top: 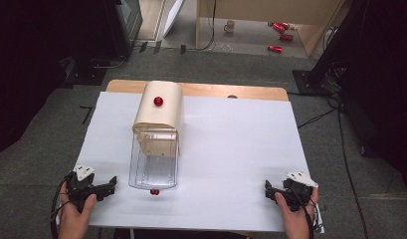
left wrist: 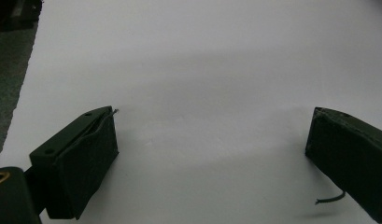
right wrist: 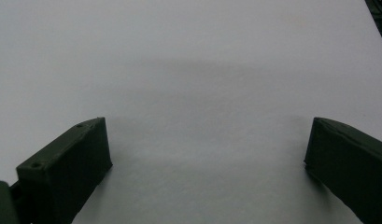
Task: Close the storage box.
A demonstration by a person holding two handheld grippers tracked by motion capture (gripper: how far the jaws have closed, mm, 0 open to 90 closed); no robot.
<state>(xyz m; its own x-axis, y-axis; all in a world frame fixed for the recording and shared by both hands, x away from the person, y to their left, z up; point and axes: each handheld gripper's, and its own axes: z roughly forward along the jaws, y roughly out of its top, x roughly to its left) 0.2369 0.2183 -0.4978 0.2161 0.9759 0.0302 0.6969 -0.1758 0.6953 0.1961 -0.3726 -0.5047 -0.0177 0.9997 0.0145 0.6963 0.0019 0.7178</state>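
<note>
While both grippers gape apart, left gripper [top: 111, 186] nears container [top: 153, 167]

Cream bread box [top: 158, 112] with red knob [top: 158, 101], clear lid [top: 153, 167] swung open flat on white table [top: 231, 149]

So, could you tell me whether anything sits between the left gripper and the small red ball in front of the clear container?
Nothing visible does: only bare white table lies between the left gripper and the red ball.
</note>
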